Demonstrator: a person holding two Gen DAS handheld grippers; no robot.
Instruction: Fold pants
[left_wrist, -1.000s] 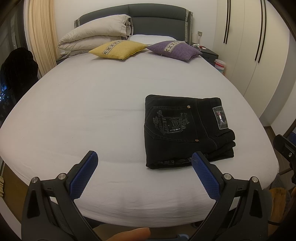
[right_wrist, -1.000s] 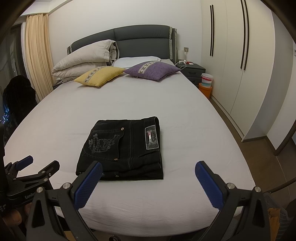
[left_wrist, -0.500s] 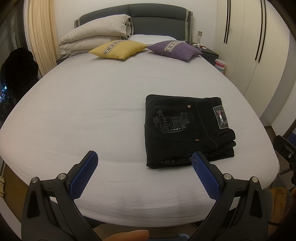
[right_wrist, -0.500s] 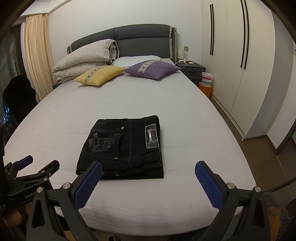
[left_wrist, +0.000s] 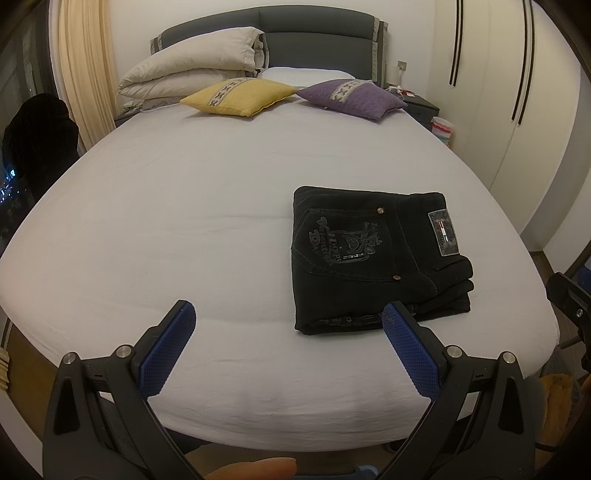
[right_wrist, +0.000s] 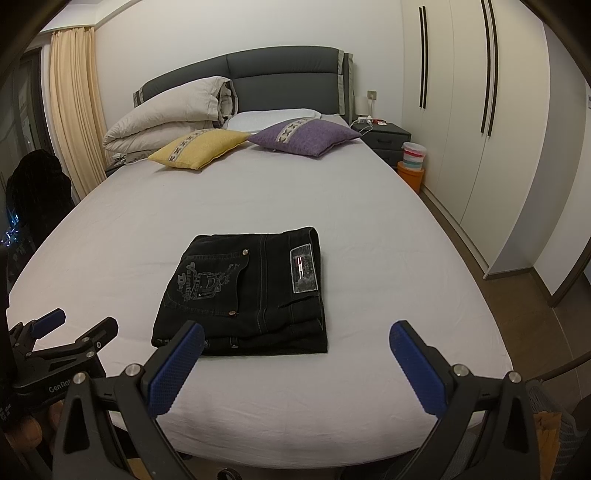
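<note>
the pants (right_wrist: 243, 291) are left folded in a compact stack on the bed (right_wrist: 332, 206); both the left tongs (left_wrist: 288, 325) and right tongs (right_wrist: 295, 343) are held apart, clear of them, presumably because folding is finished.

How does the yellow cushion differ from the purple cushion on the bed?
The yellow cushion lies left, beside the folded duvet; the purple cushion lies right, nearer the nightstand. Their colours differ. Both carry a patterned band, rest flat at the bed's head, and lie far from the pants.
</note>
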